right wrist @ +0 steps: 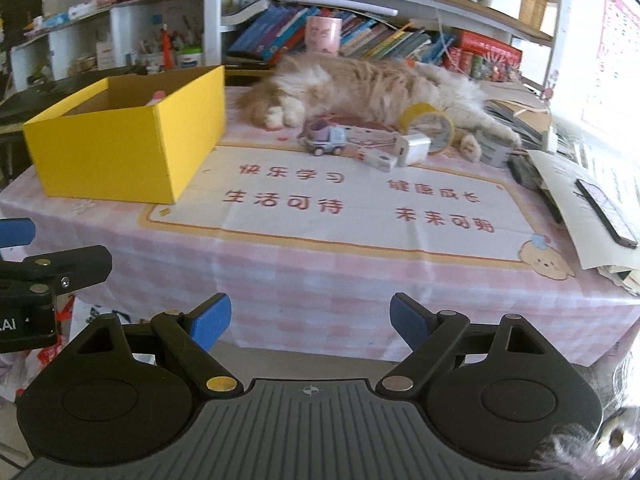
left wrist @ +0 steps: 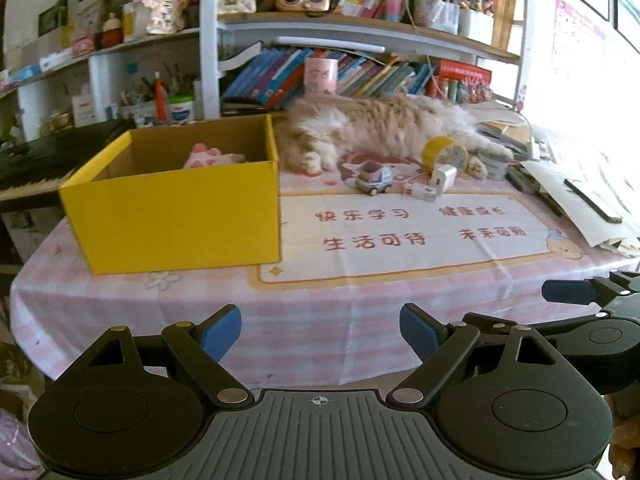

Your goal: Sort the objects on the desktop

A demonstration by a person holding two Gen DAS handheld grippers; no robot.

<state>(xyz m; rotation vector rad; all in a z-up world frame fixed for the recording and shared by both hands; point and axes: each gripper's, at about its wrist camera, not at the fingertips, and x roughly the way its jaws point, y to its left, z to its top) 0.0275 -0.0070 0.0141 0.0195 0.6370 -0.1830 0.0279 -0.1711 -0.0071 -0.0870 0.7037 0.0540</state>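
A yellow cardboard box (left wrist: 176, 204) (right wrist: 120, 148) stands open on the left of the desk with a pink plush item (left wrist: 212, 157) inside. Beyond the mat's far edge lie a small purple toy truck (left wrist: 374, 179) (right wrist: 325, 140), a white charger (left wrist: 443, 176) (right wrist: 414, 148), a small white device (left wrist: 420, 191) (right wrist: 380, 161) and a yellow tape roll (left wrist: 442, 152) (right wrist: 428, 122). My left gripper (left wrist: 320, 332) and right gripper (right wrist: 311, 322) are both open and empty, side by side before the desk's near edge.
An orange-and-white cat (left wrist: 384, 128) (right wrist: 360, 88) lies across the back of the desk, paws beside the small objects. Papers and a phone (right wrist: 606, 212) pile up on the right. Bookshelves (left wrist: 360, 24) rise behind; a keyboard (left wrist: 40, 168) sits left.
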